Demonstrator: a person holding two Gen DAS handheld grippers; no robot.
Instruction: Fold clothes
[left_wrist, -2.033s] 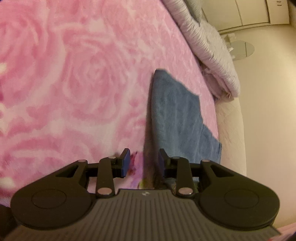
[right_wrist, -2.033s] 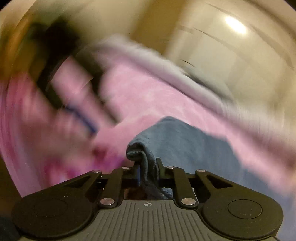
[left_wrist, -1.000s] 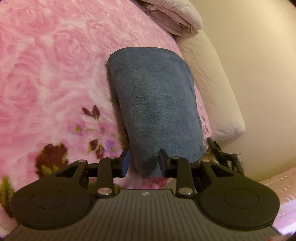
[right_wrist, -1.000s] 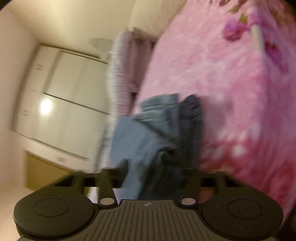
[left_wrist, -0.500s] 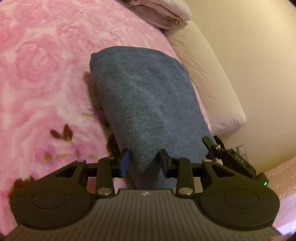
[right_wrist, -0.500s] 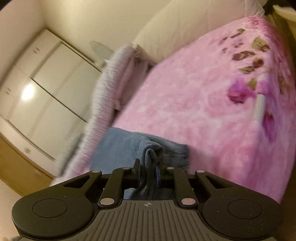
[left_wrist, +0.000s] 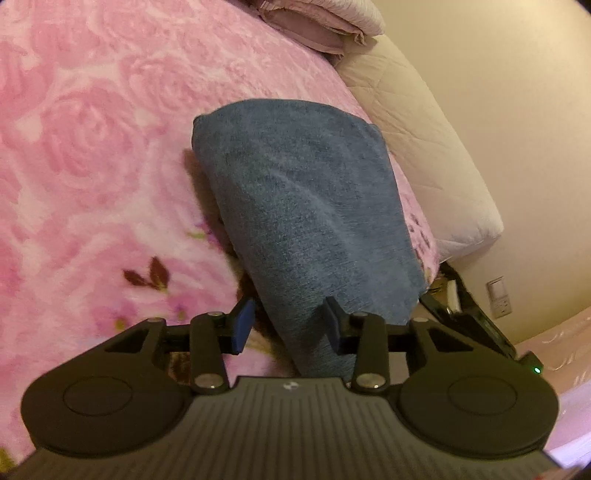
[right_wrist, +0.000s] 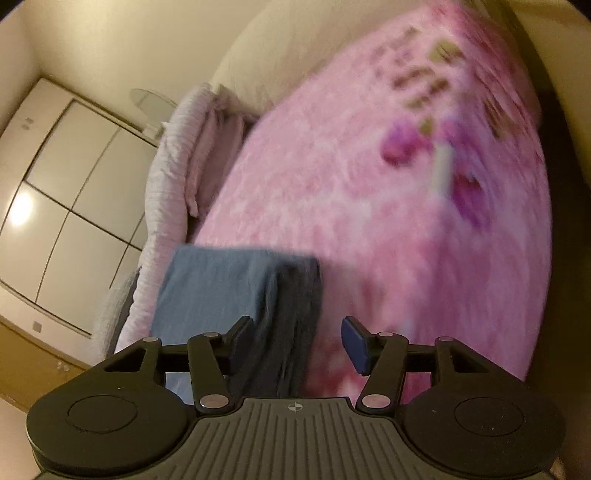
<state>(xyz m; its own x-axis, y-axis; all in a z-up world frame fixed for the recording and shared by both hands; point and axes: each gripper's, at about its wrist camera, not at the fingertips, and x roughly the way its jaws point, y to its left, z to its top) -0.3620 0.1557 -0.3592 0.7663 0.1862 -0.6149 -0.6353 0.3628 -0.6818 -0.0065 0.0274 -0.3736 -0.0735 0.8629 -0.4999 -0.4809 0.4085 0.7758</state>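
The blue garment (left_wrist: 306, 221) lies doubled over on the pink blanket (left_wrist: 92, 147) near its pillow-side edge, both the left gripper (left_wrist: 286, 325) and right gripper (right_wrist: 297, 341) spread around its near end, so any further crease should keep edges aligned.

dim warm light, rt view blurry

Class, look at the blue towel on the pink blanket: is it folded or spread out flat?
Folded. The blue towel lies as a compact bundle with rounded edges, and the right wrist view shows stacked layers on the pink blanket.
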